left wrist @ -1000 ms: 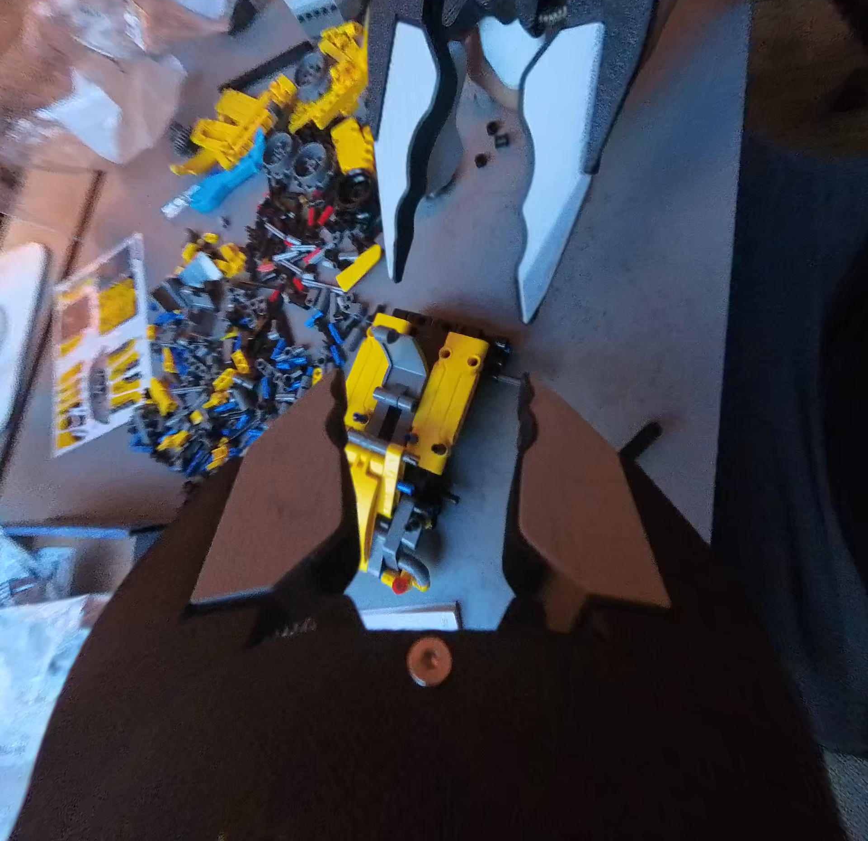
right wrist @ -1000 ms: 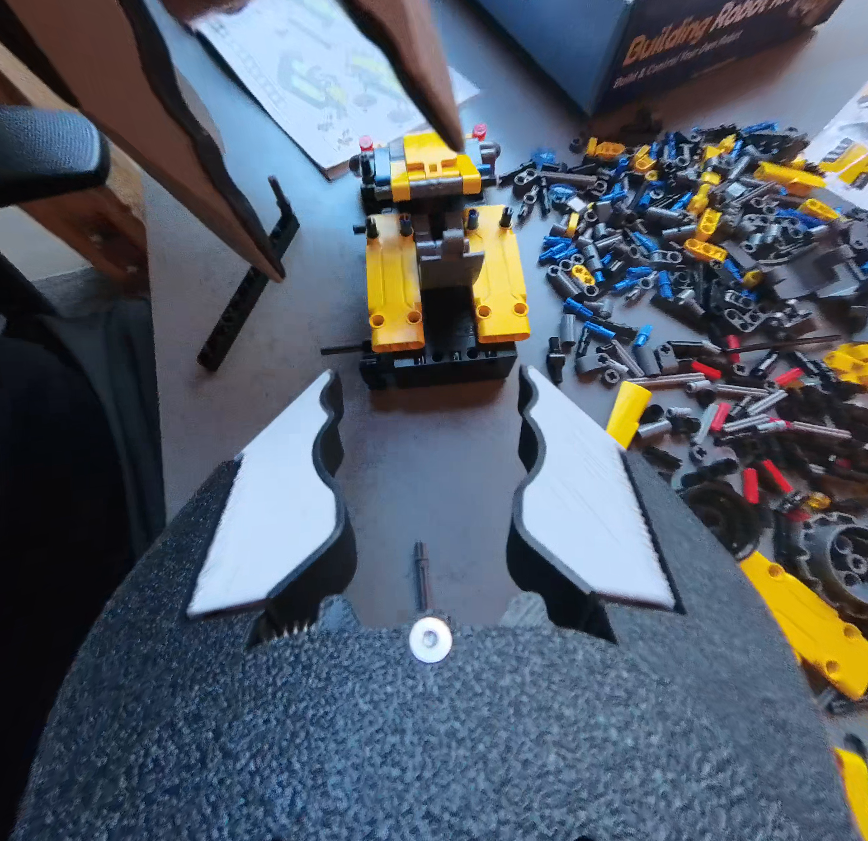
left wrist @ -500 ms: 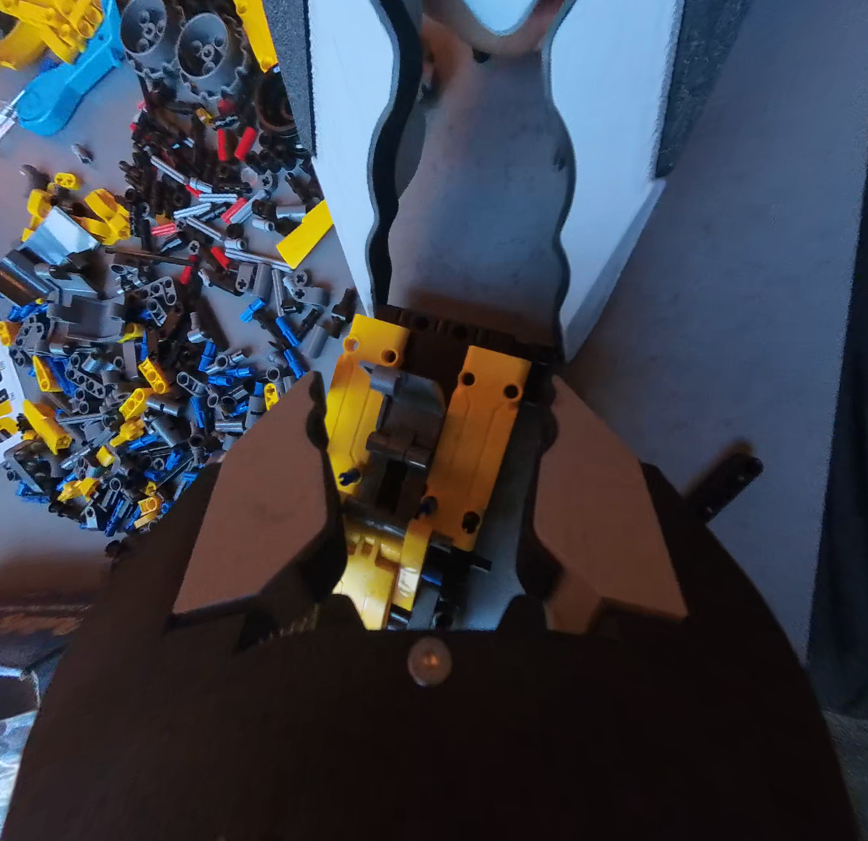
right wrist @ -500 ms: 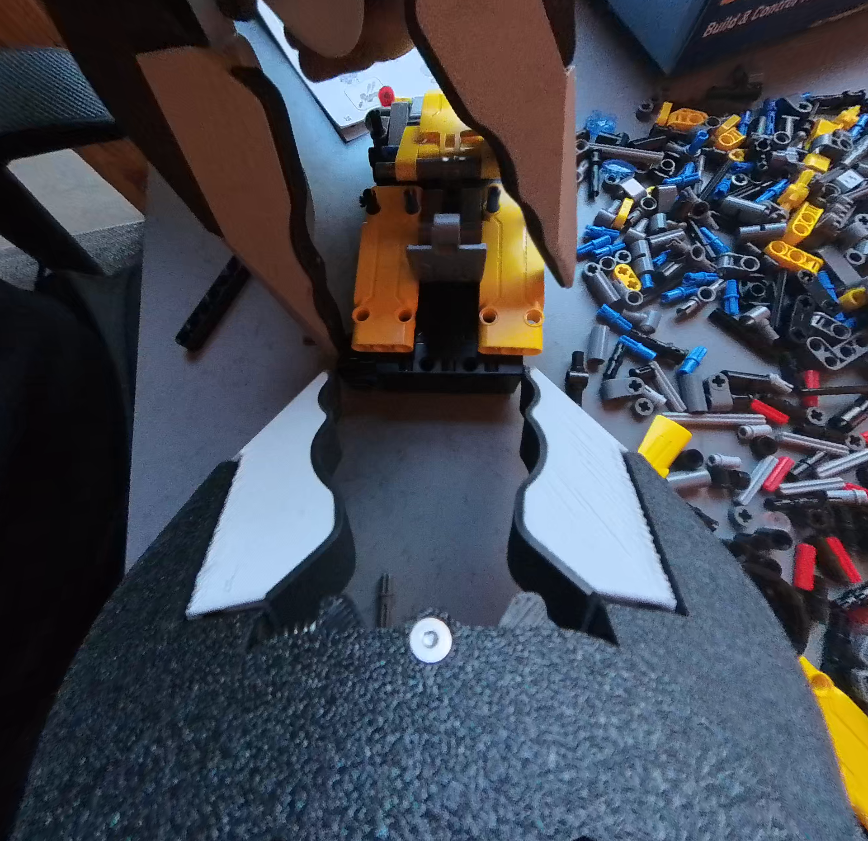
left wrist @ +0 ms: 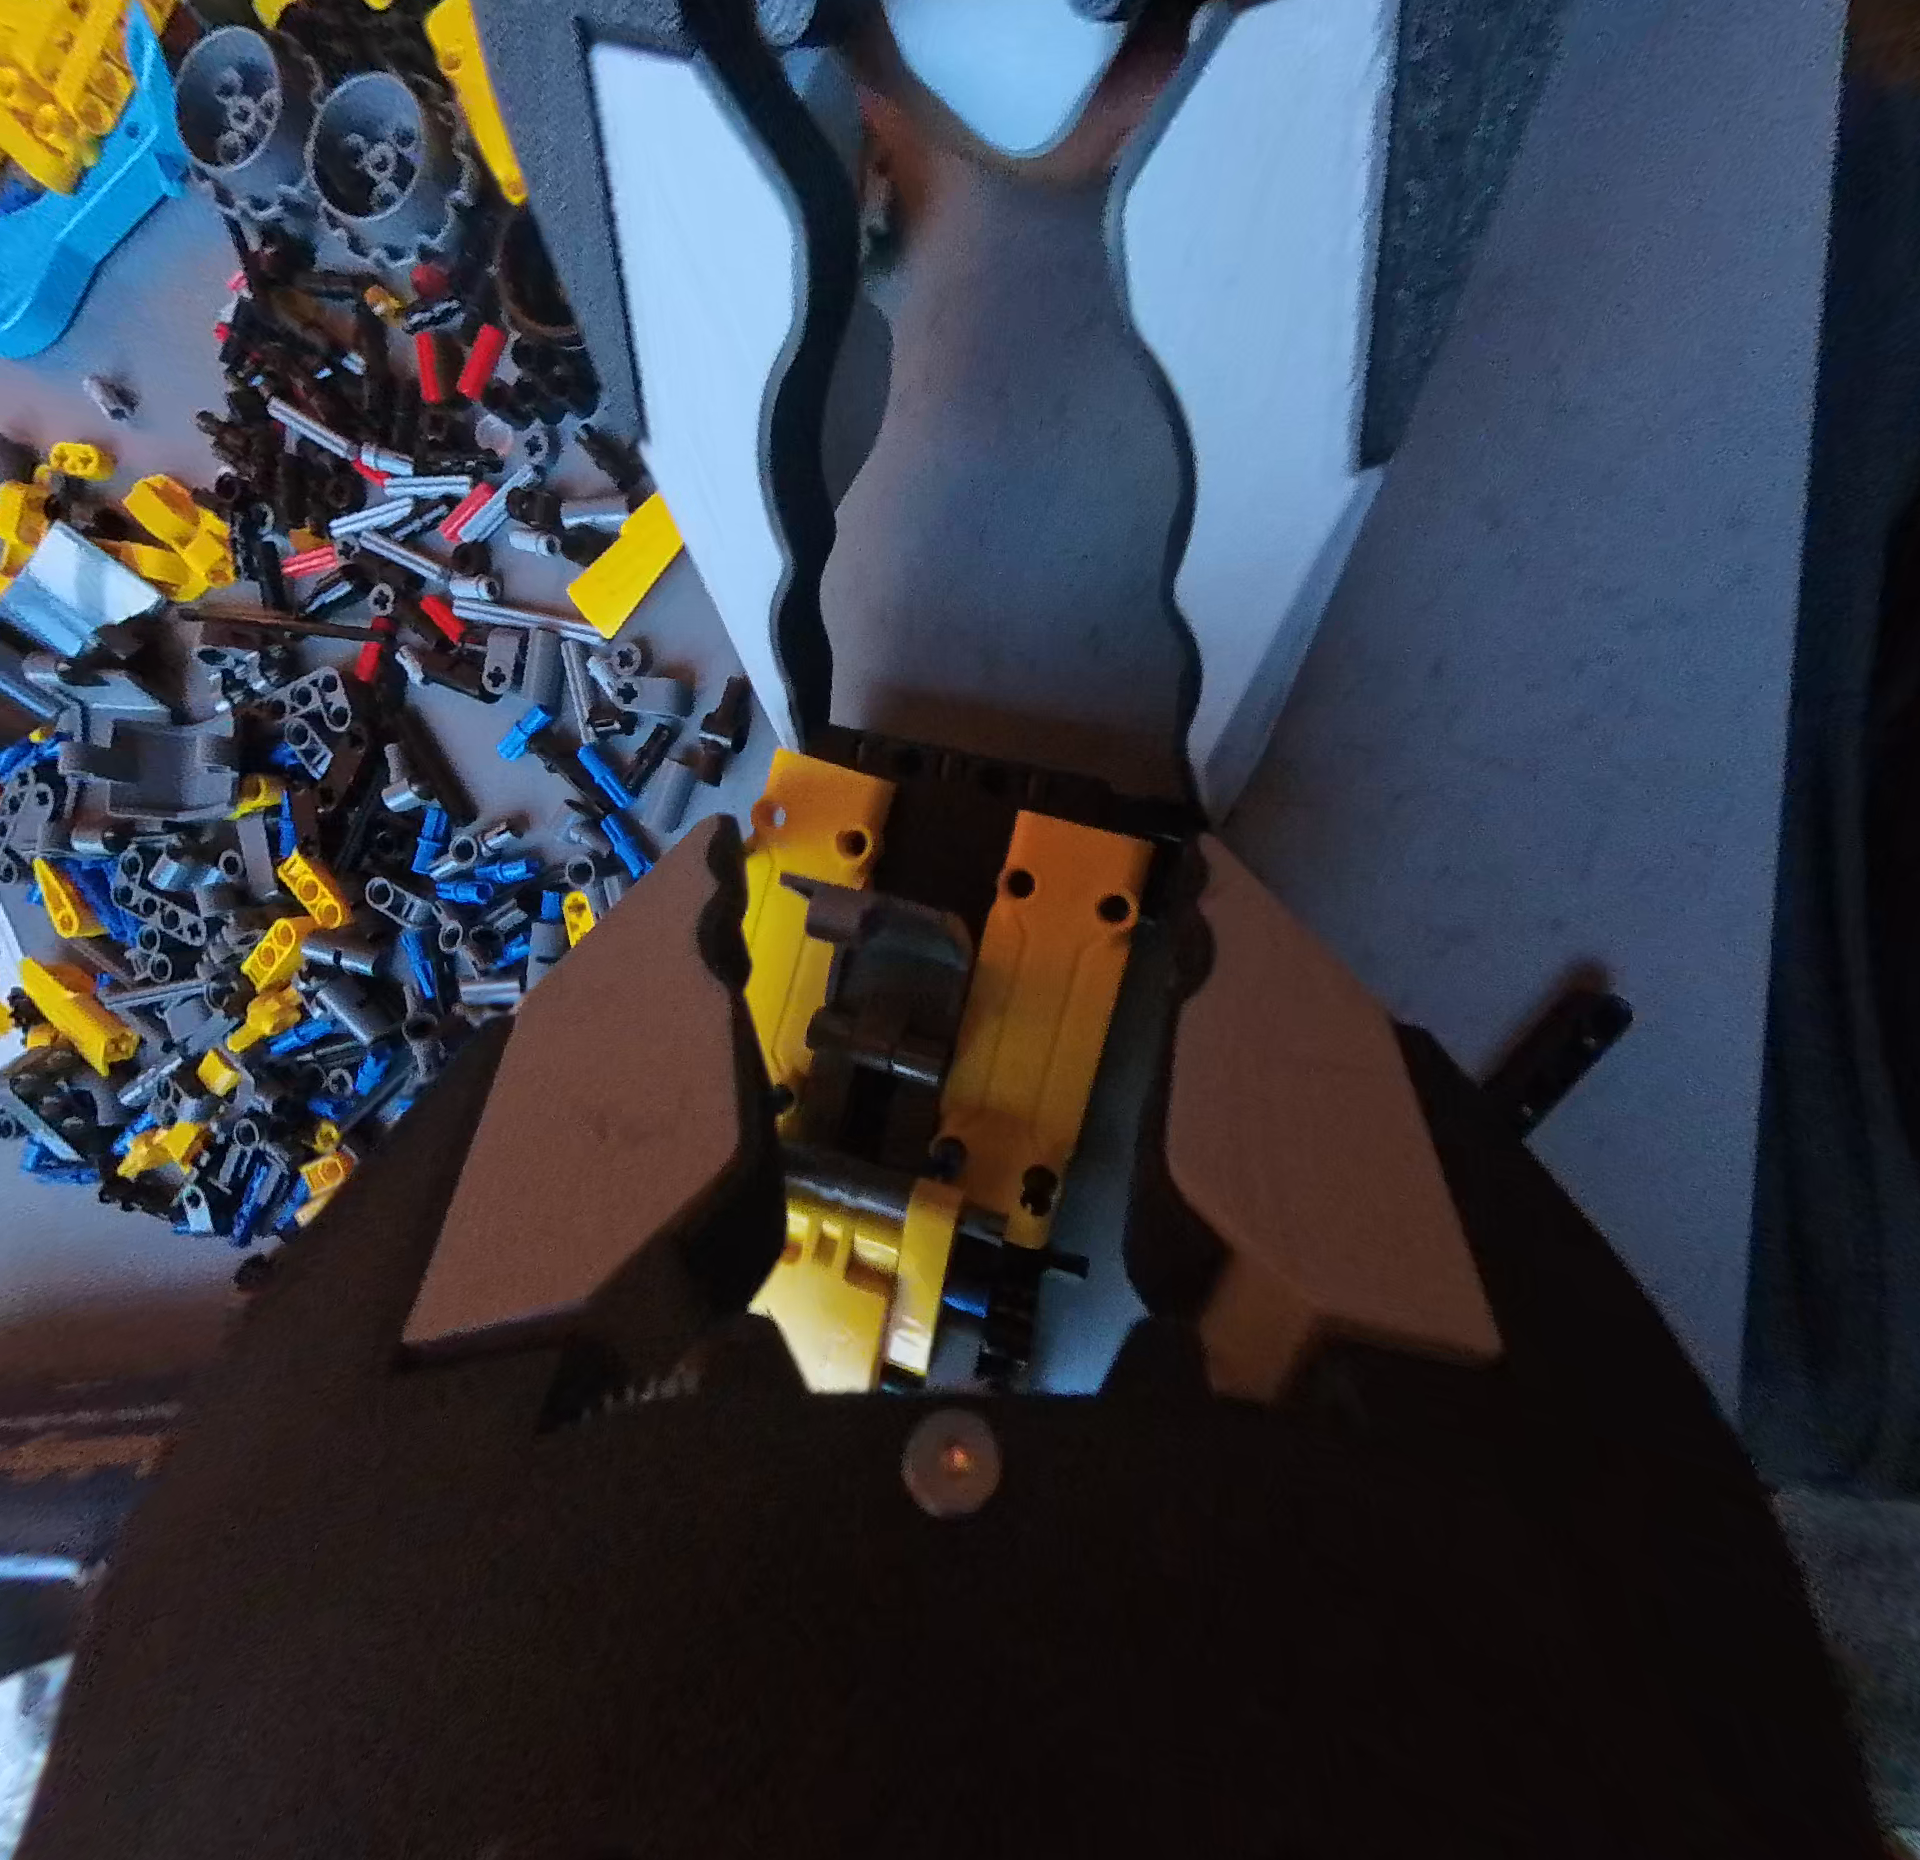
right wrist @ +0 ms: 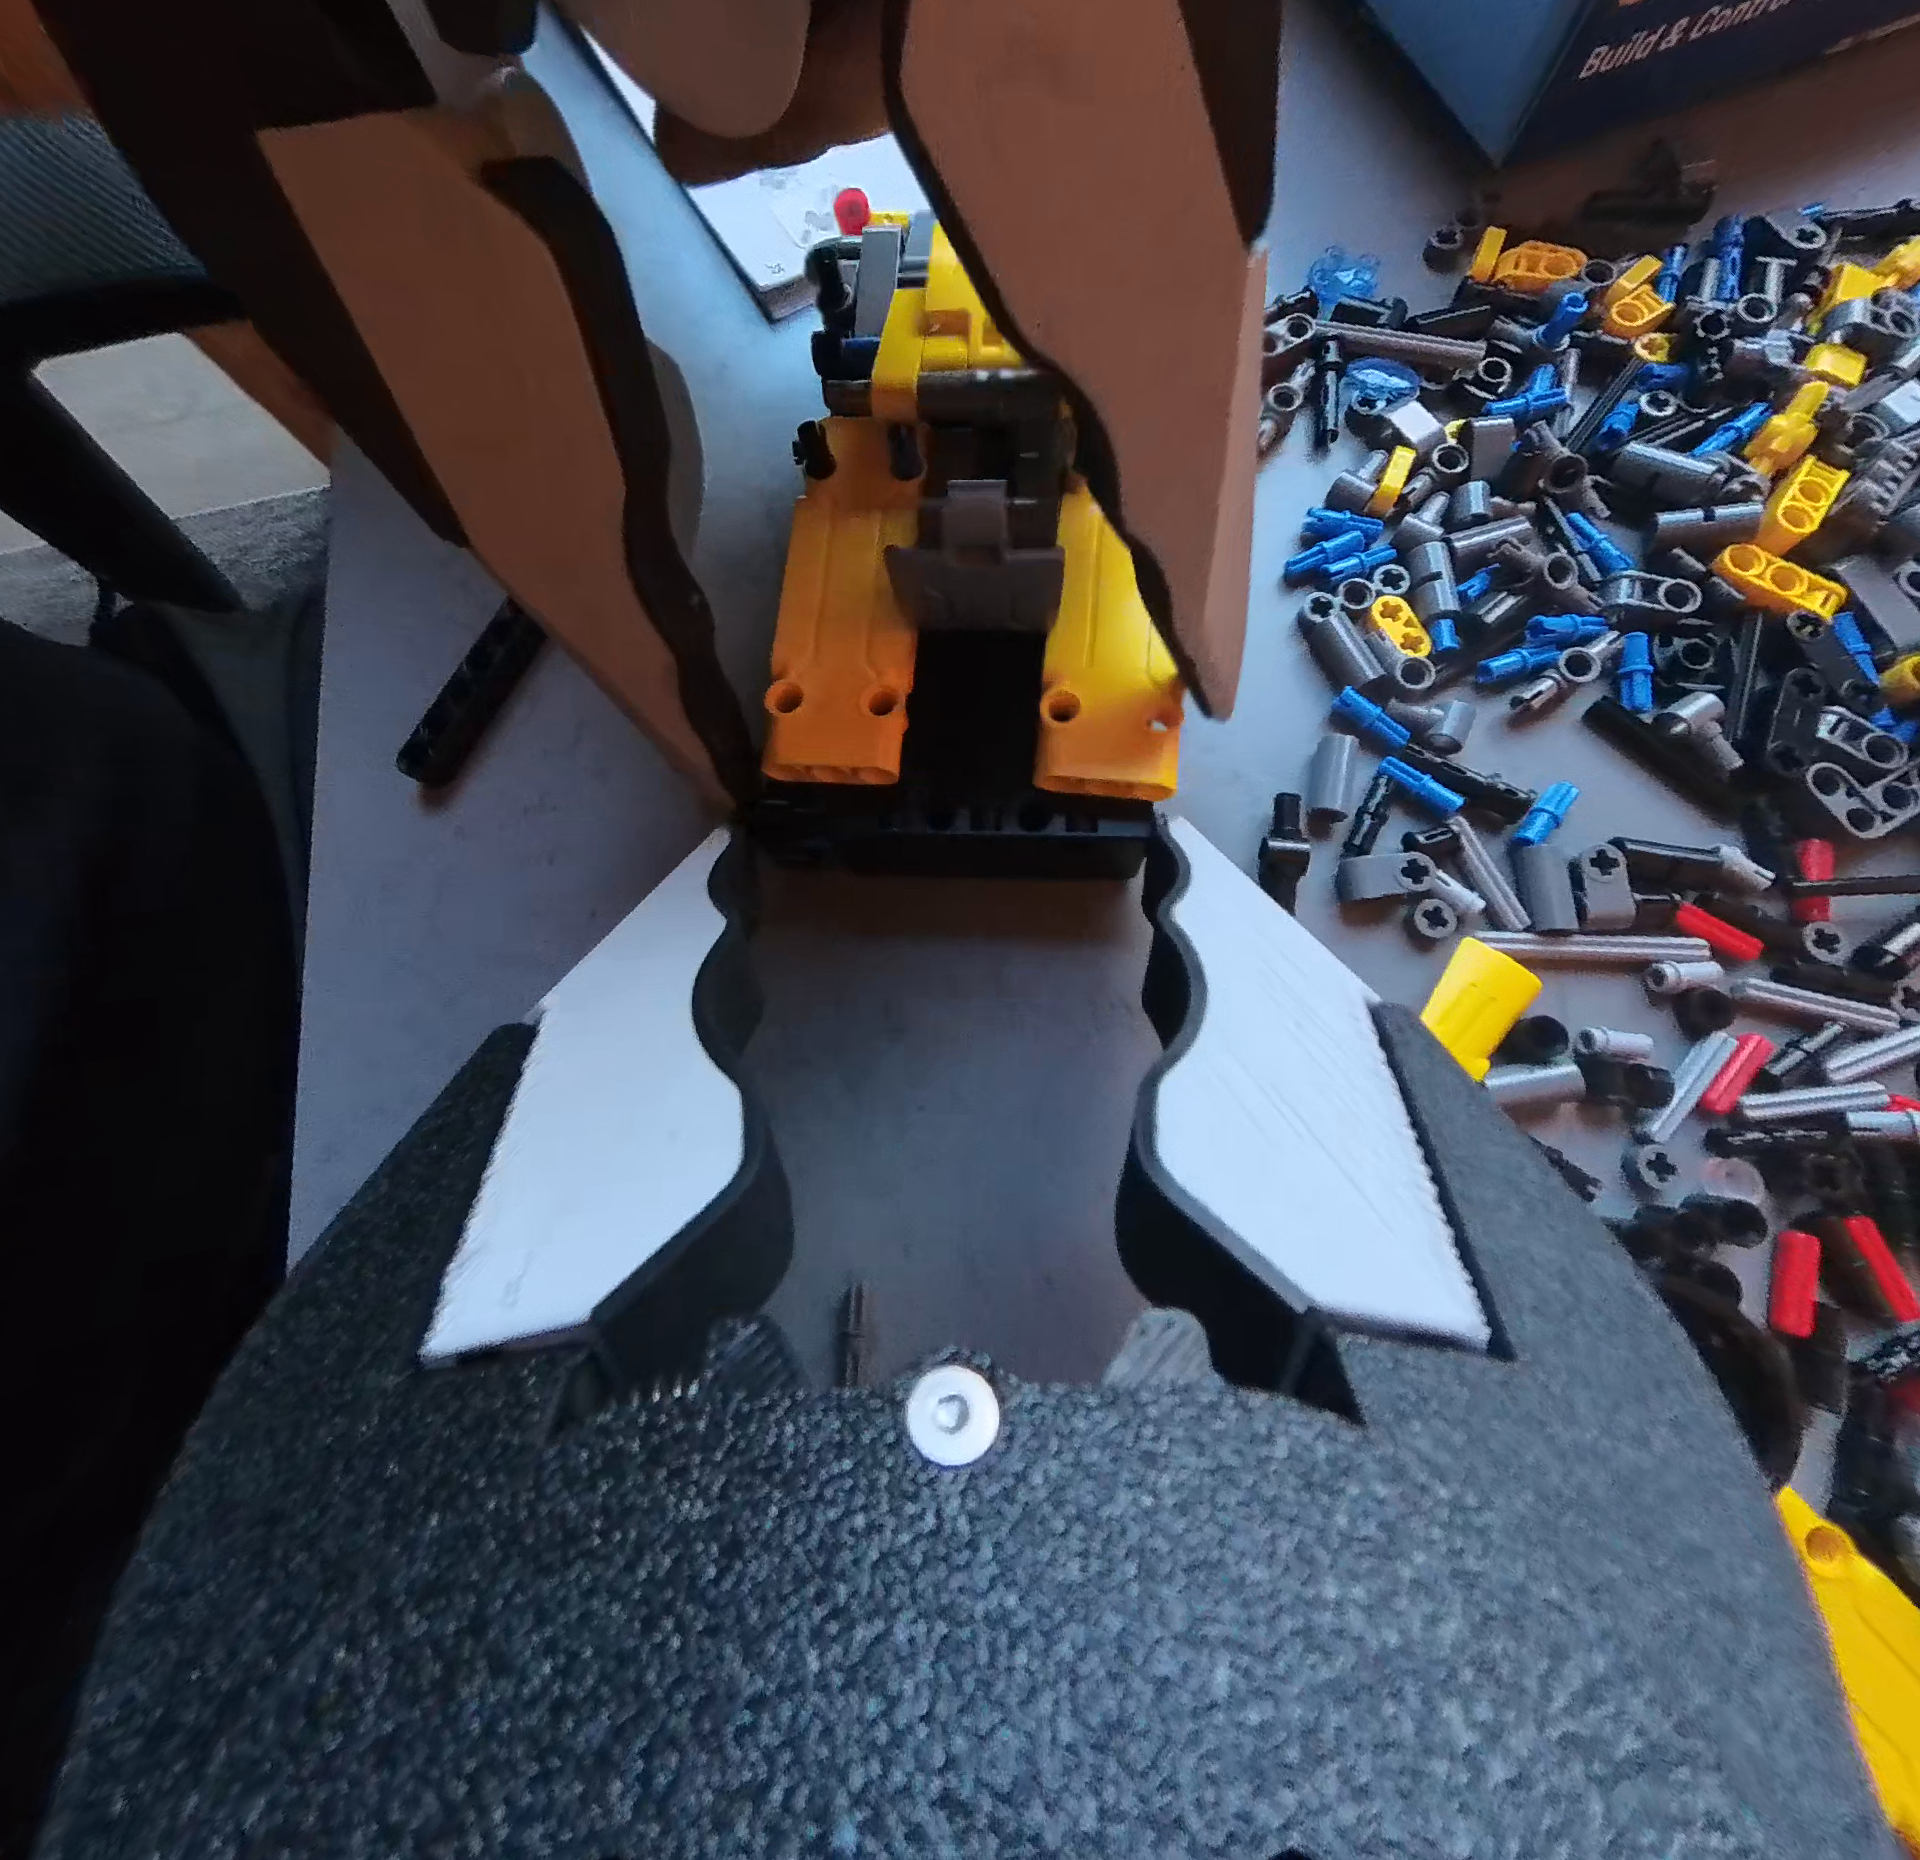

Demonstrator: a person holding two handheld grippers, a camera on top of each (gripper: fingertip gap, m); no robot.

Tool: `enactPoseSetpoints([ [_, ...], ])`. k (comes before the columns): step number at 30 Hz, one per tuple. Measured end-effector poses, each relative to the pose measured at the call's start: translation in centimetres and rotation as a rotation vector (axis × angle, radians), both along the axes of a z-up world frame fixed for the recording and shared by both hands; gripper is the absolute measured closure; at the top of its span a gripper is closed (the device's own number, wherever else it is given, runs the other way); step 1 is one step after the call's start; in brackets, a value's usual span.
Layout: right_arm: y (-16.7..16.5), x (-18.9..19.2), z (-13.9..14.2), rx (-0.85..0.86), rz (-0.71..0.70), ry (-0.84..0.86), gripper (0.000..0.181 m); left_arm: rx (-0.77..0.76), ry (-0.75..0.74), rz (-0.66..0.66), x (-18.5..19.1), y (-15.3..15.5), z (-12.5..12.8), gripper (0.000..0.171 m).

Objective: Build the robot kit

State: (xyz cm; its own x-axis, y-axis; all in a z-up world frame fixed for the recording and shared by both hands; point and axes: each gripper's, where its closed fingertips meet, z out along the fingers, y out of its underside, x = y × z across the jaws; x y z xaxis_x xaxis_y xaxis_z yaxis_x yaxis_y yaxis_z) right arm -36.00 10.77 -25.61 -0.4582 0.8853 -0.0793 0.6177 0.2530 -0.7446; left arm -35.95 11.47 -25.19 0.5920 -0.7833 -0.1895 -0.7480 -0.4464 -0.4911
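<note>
Now | left gripper (left wrist: 956, 989) spread, straddling yellow model (left wrist: 935, 1000) | right gripper (right wrist: 945, 854) spread, tips at model's black end | likely bracing it.

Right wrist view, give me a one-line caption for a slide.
Open white-fingered right gripper meets the black end of a yellow brick vehicle, brown left gripper straddling it, loose parts alongside.
</note>
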Motion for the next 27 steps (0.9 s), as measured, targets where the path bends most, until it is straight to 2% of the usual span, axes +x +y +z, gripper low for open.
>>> enactPoseSetpoints([
  [12, -0.1, 0.0, -0.1, -0.020, 0.027, 0.001, 0.108, -0.033, -0.010, -0.037, 0.2, -0.3, 0.0, 0.097],
  [16, -0.3, 0.3, 0.1, 0.050, 0.027, 0.048, 0.106, -0.008, 0.029, -0.048, 0.2, -0.7, 0.4, 0.091],
  [19, 0.4, 0.7, 0.9, 0.087, -0.024, 0.115, 0.108, 0.055, -0.026, 0.003, -0.4, -0.8, 2.6, 0.073],
  [21, 0.3, 1.3, 0.7, 0.059, -0.024, 0.085, 0.098, 0.007, -0.019, 0.047, -1.6, -2.1, 2.5, 0.050],
  [22, 0.3, 1.6, 0.4, 0.054, -0.023, 0.064, 0.093, 0.001, 0.007, 0.074, -2.3, -2.4, 2.1, 0.056],
  [24, 0.4, 1.7, 0.1, 0.058, -0.023, 0.054, 0.095, -0.018, 0.004, 0.110, -2.5, -2.9, 1.0, 0.078],
  [26, 0.2, 1.4, 0.1, 0.057, -0.019, 0.050, 0.095, -0.023, 0.016, 0.113, -2.3, -2.9, 0.3, 0.073],
  [27, 0.1, 1.0, 0.1, 0.061, -0.022, 0.053, 0.096, -0.006, 0.053, 0.116, -2.6, -2.6, 0.2, 0.079],
])
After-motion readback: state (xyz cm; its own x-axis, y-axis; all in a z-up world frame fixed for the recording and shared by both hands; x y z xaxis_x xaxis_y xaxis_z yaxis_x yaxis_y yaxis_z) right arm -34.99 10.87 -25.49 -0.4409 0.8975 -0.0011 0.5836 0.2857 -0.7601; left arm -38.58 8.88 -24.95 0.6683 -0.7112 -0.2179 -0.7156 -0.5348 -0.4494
